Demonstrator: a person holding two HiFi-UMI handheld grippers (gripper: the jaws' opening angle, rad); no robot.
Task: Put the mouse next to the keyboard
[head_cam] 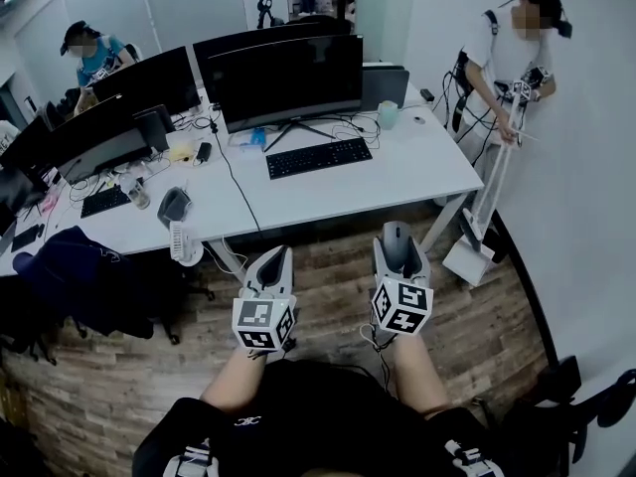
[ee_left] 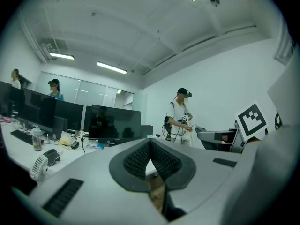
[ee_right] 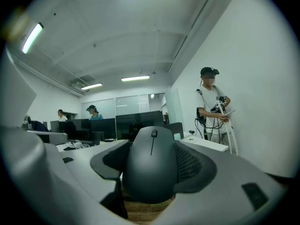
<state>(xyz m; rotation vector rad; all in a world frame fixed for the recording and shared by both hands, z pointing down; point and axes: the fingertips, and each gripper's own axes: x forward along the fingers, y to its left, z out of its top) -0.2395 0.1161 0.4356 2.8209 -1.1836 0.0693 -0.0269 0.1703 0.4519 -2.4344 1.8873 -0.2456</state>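
A dark grey mouse (ee_right: 151,165) sits between the pads of my right gripper (ee_right: 152,168), which is shut on it; from the head view the mouse (head_cam: 397,243) shows at that gripper's (head_cam: 399,256) tip, held over the wooden floor in front of the white desk (head_cam: 417,172). My left gripper (head_cam: 270,266) hangs beside it on the left, shut with its pads touching and nothing between them (ee_left: 151,159). The black keyboard (head_cam: 319,157) lies on the desk below a wide black monitor (head_cam: 286,80).
A cup (head_cam: 388,114) stands right of the monitor. A small white fan (head_cam: 185,243) sits at the near desk edge on the left, among cables and more monitors. A person (head_cam: 502,58) stands at the desk's right end, by a white stand (head_cam: 477,237). Another person (head_cam: 94,56) sits far left.
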